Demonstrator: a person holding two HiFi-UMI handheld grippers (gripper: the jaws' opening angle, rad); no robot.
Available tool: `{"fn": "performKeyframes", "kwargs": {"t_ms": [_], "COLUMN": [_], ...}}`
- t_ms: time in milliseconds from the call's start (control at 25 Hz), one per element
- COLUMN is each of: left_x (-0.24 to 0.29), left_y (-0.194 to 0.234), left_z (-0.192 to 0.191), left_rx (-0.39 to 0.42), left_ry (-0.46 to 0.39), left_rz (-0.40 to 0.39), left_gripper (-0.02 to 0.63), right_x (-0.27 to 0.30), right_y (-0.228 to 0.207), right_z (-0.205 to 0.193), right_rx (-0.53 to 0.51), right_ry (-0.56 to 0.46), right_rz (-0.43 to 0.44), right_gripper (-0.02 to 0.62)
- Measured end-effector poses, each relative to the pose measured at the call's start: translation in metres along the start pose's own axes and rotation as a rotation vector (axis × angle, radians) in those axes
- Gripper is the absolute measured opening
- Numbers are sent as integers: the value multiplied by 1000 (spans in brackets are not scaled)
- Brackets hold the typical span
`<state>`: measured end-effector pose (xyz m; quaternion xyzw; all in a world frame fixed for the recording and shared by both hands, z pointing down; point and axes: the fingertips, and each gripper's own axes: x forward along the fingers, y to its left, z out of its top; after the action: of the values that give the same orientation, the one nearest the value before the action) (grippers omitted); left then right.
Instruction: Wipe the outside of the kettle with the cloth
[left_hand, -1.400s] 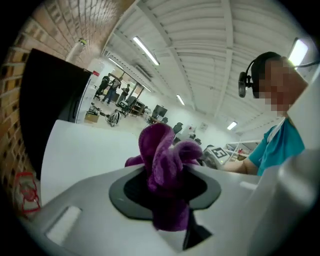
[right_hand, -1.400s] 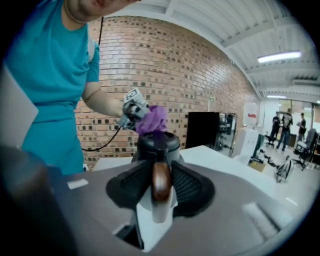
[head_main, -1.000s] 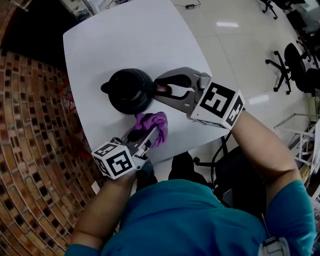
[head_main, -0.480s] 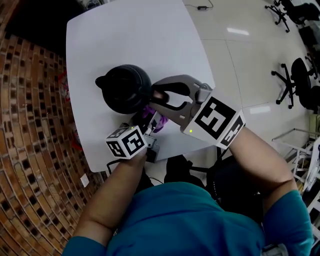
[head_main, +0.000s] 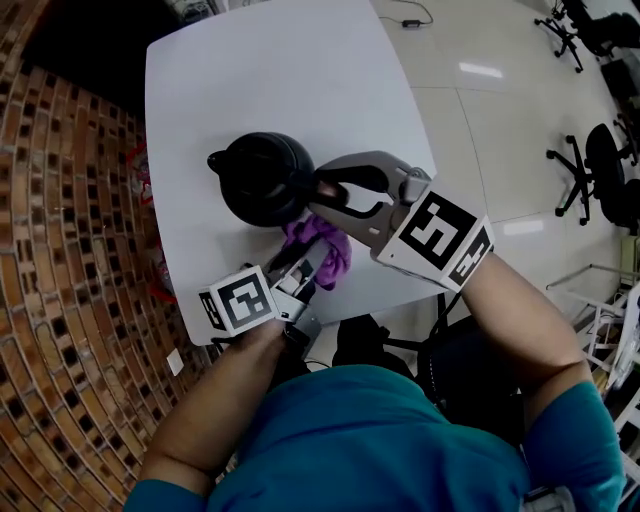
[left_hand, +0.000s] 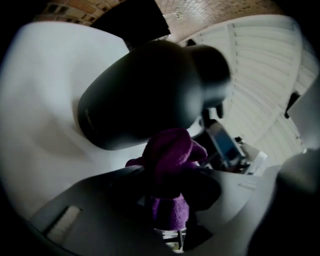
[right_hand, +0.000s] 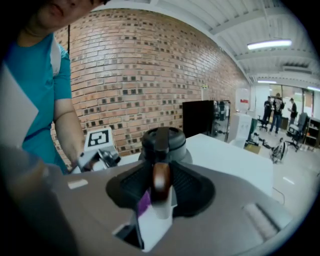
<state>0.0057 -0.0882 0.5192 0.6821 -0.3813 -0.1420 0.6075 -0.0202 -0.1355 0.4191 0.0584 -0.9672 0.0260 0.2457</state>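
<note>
Looking down on a white table (head_main: 280, 80) between a brick wall (head_main: 70, 300) and glossy tiled floor (head_main: 480, 120) with office chairs (head_main: 600, 165). Clamping the right gripper (head_main: 322, 190) onto the handle of the black kettle (head_main: 258, 178), upright mid-table. Pinching the purple cloth (head_main: 328, 245) in the left gripper (head_main: 310, 265), just beside the kettle's lower side. Showing only black square markers on both cubes.
</note>
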Motion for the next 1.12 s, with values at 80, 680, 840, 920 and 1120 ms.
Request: {"fn": "performKeyframes", "kwargs": {"t_ms": [80,680,840,920,1120], "left_x": [-27,-60,-98,-100,-75], "left_y": [-23,98,64,57,96], "left_z": [10,46,97,114,119], "left_rx": [96,229,324,397,448], "left_ry": [-1,108,33,36,129], "left_rz": [-20,216,187,198,278], "left_gripper": [146,147,146,146,146], "right_x": [0,-4,1,1,0], "right_y": [0,-2,0,0,0], "right_z": [-1,-6,-7,-7,-8], "right_rx": [-10,-15,-23,-22,-17], "right_ry": [2,20,21,16,4], "right_rz": [16,18,30,39,47], "right_gripper": [124,124,124,124,124]}}
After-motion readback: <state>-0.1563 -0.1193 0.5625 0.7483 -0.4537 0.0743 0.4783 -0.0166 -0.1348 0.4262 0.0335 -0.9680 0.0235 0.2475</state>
